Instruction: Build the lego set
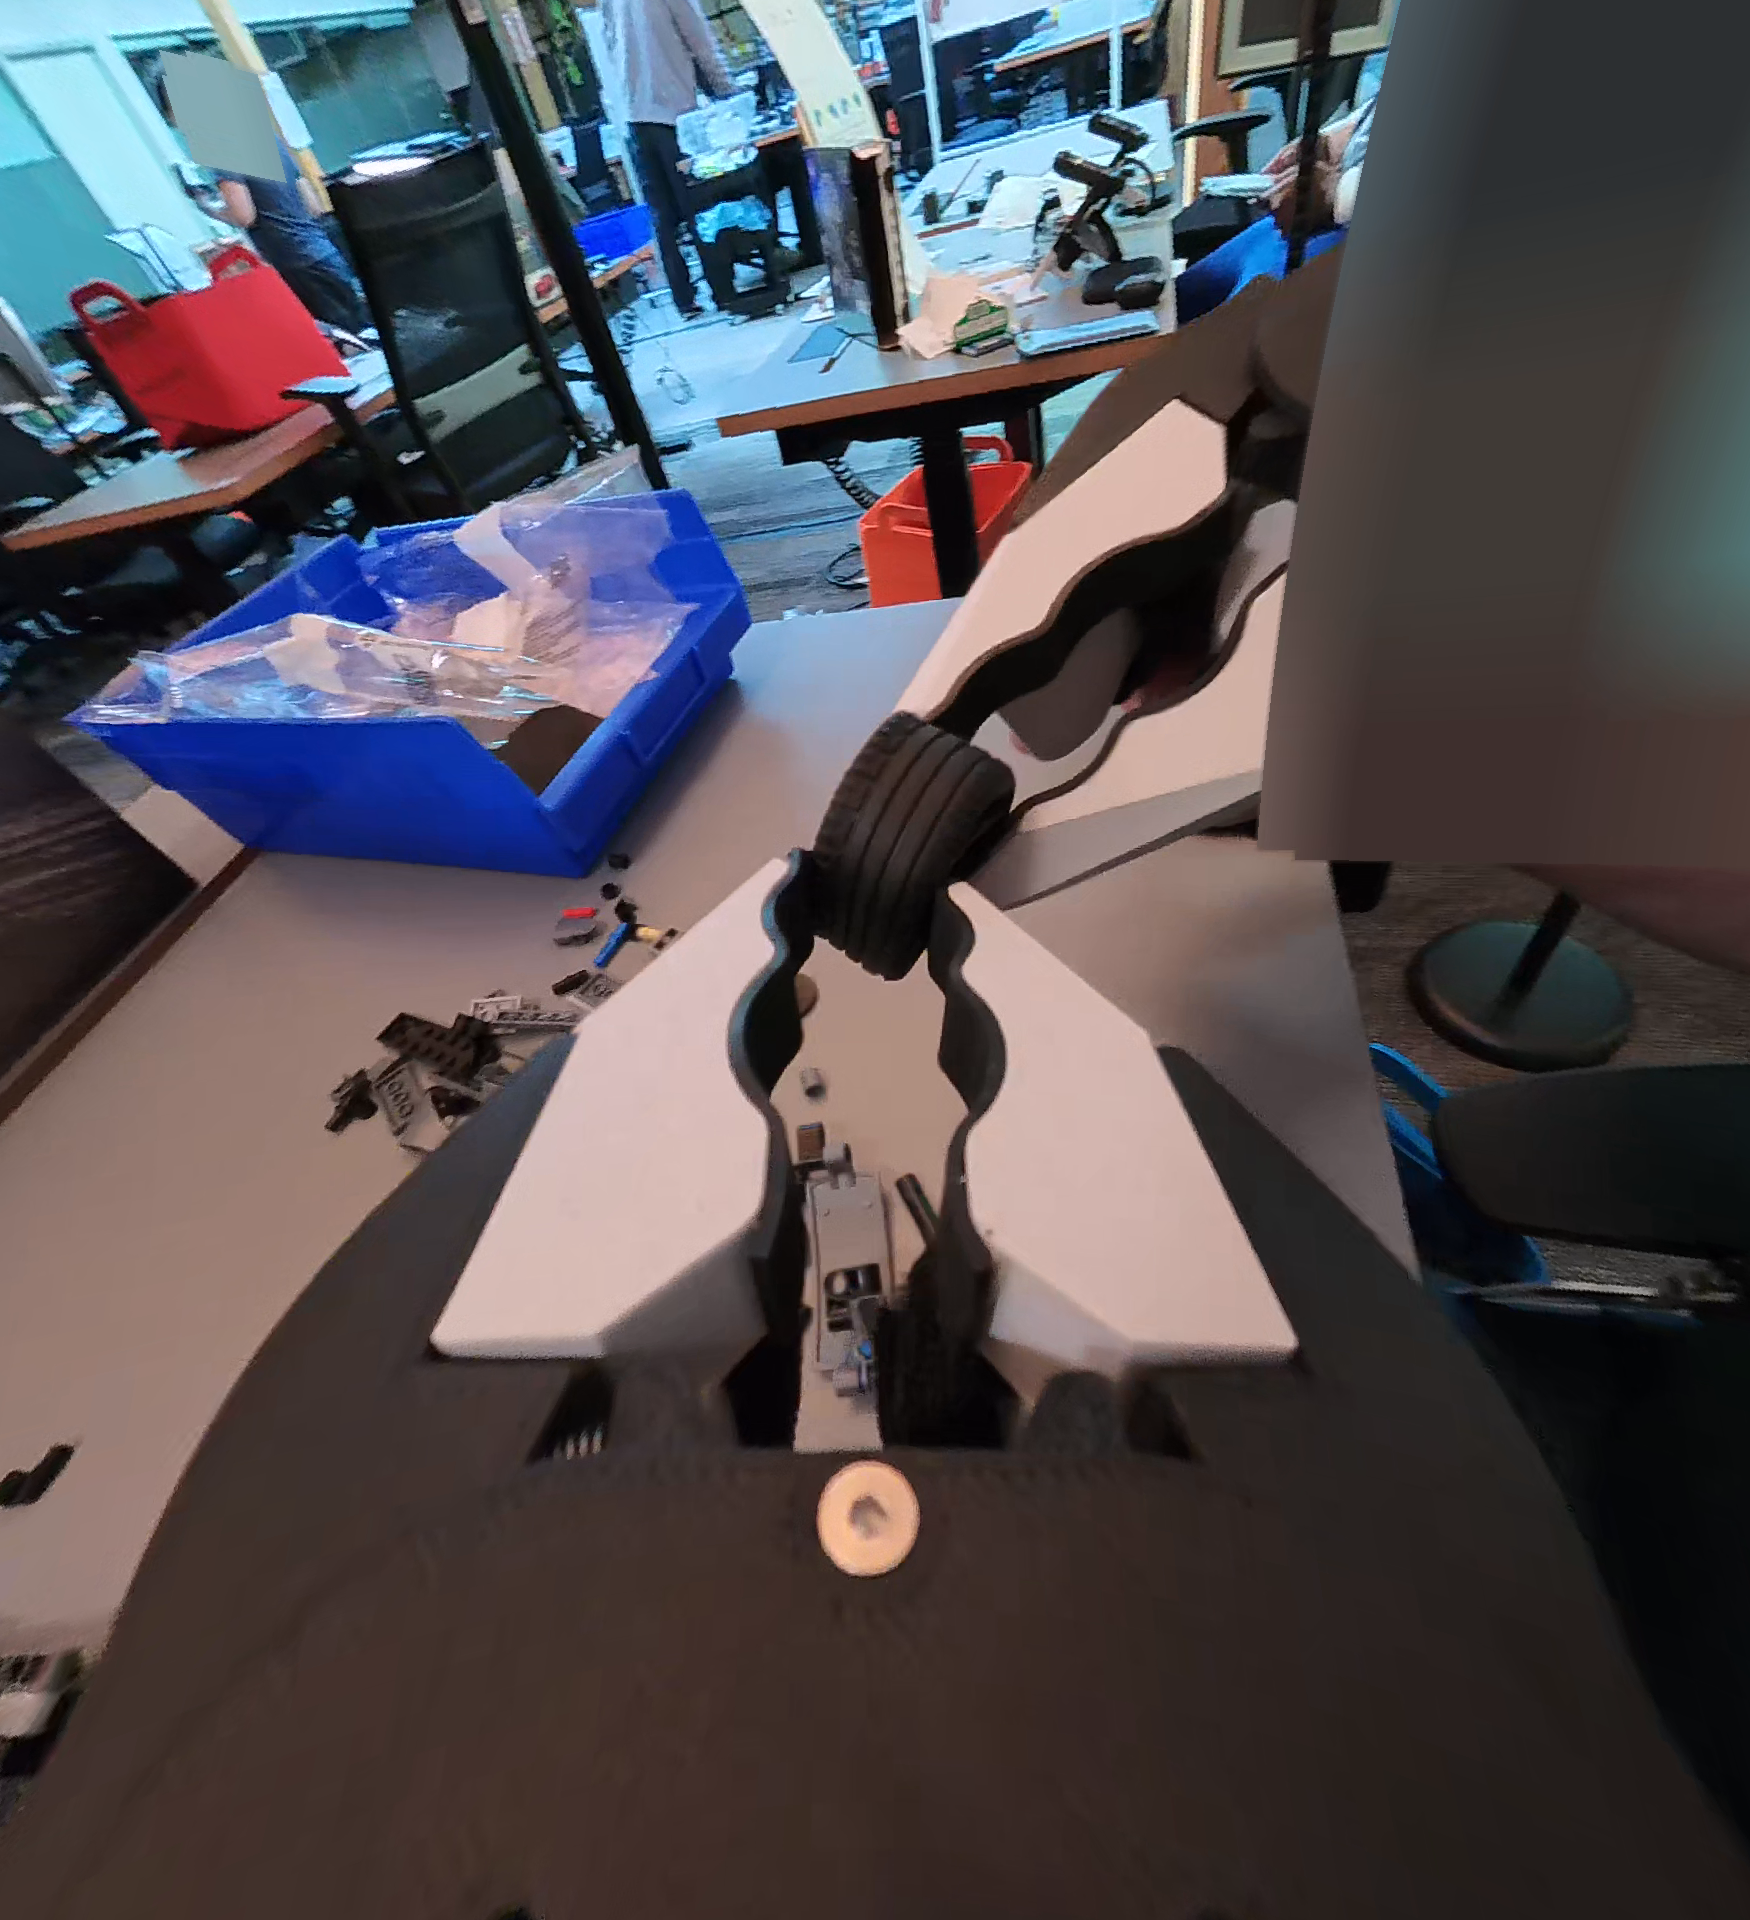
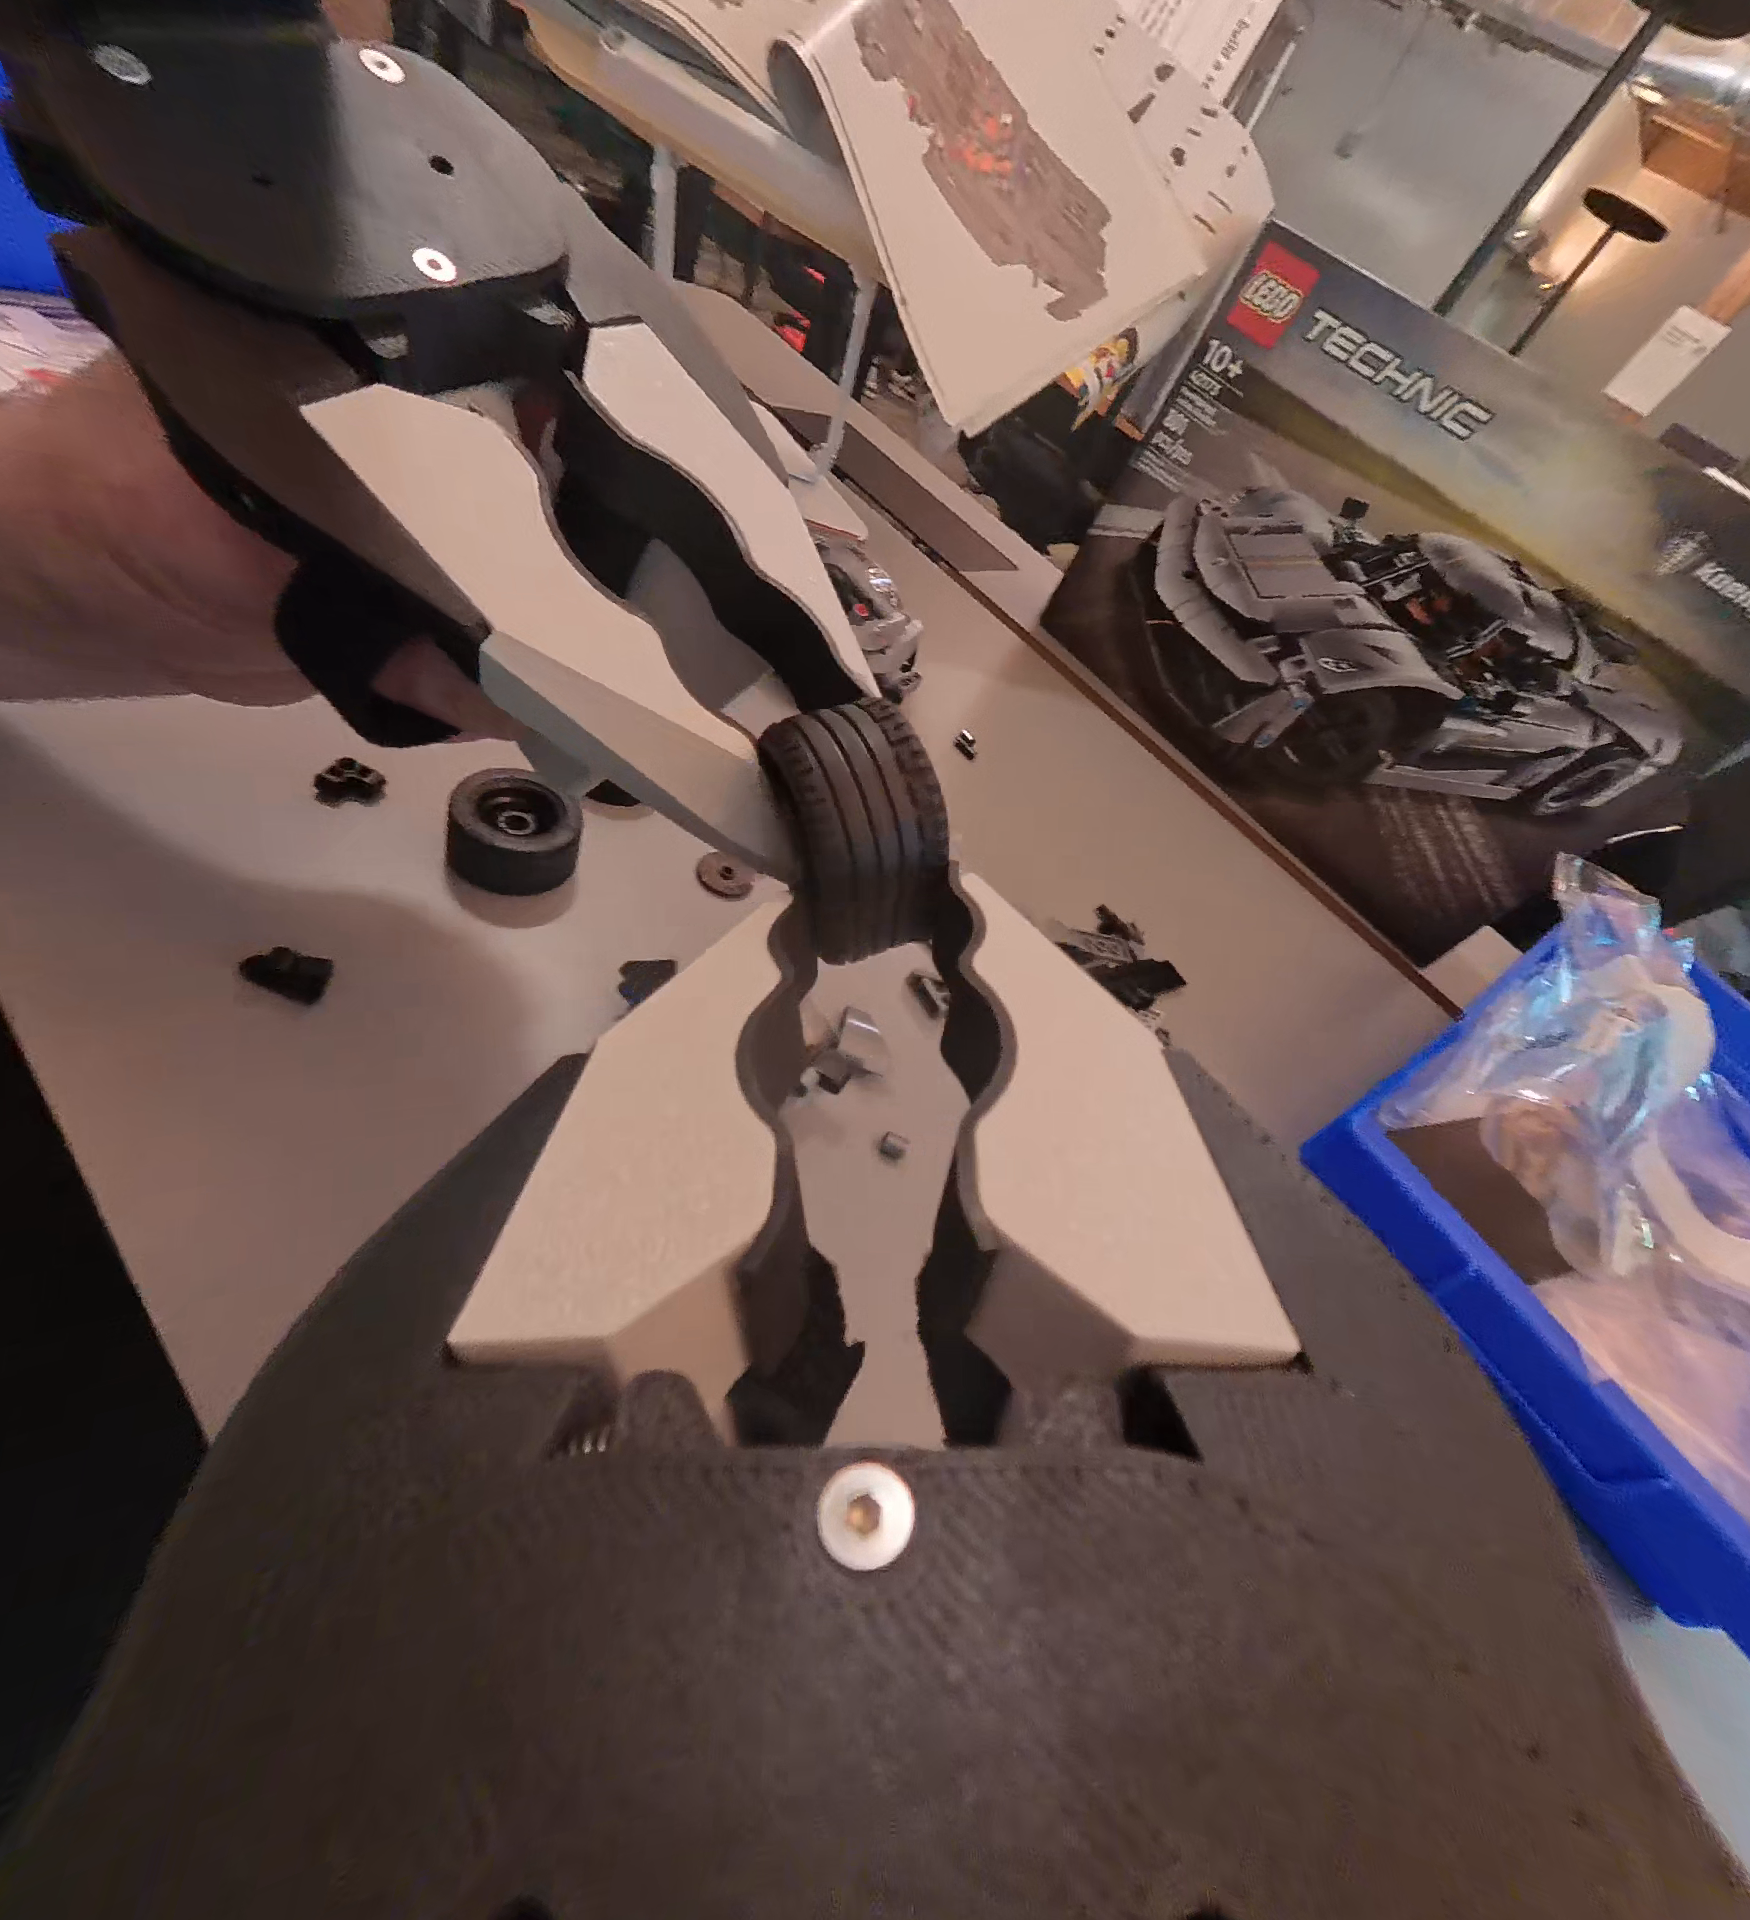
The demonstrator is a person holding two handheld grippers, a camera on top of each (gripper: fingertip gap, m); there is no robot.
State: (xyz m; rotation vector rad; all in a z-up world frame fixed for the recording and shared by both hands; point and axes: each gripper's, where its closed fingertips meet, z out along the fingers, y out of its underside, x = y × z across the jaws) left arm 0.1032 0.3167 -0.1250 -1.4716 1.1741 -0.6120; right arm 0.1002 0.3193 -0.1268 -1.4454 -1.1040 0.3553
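**Black tyre gripped between both tools above the grey table**

The left gripper (image 1: 866,914) and the right gripper (image 2: 871,925) each had pale grey, flat-faced wedge fingers edged inside with black, wavy, scalloped lining, mounted on a black body of coarse printed texture with one silver bolt at centre. Both were clenched on the same black rubber tyre (image 1: 915,842), meeting it from opposing directions. The tyre was round and wide, its tread cut by parallel circumferential grooves, with fine ribbing along the shoulder. It was held clear of the matte grey table (image 2: 227,1039), pinched at the fingertips of each tool.

In the right wrist view a second, smaller black wheel (image 2: 515,829) with a visible hub stood on the table near the left tool. Small black and grey lego pieces (image 1: 455,1060) lay scattered on the surface. A glossy blue plastic bin (image 1: 414,769) with rigid ribbed walls held crumpled clear plastic bags (image 1: 414,644). The printed cardboard set box (image 2: 1422,644) stood at the table's far edge, with an open instruction booklet (image 2: 1006,177) propped above it.
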